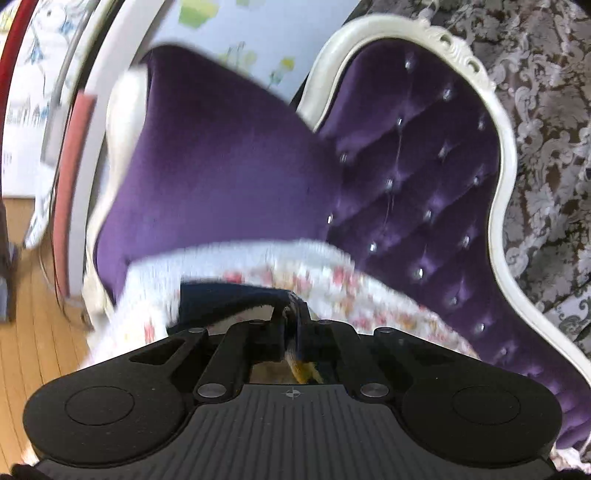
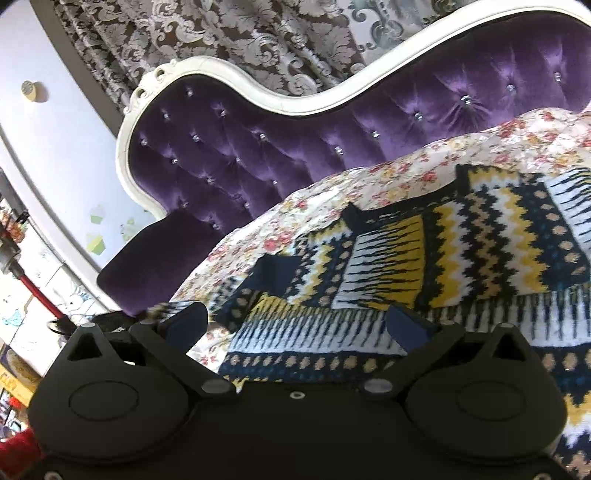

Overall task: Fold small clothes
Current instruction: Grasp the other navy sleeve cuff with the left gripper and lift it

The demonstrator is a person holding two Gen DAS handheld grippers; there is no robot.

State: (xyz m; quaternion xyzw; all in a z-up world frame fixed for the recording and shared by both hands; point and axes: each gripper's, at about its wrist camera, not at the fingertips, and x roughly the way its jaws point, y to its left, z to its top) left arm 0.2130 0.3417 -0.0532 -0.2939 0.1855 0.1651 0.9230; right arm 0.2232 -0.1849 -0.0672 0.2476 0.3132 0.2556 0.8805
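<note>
A patterned knit sweater [image 2: 424,258] in navy, yellow and white lies spread on a floral sheet [image 2: 369,184], partly folded over itself. My right gripper [image 2: 295,321] is open and empty, its blue pads [image 2: 406,325] just above the sweater's near edge. In the left wrist view my left gripper [image 1: 293,314] is shut on a navy edge of the sweater [image 1: 229,299], with yellow threads showing between the fingers. The view there is blurred.
A purple tufted sofa back [image 2: 258,147] with a white carved frame [image 1: 502,177] rises behind the sheet. A purple armrest [image 1: 207,155] is at the left. Patterned curtains [image 2: 221,29] hang behind. Wooden floor [image 1: 37,314] lies to the left.
</note>
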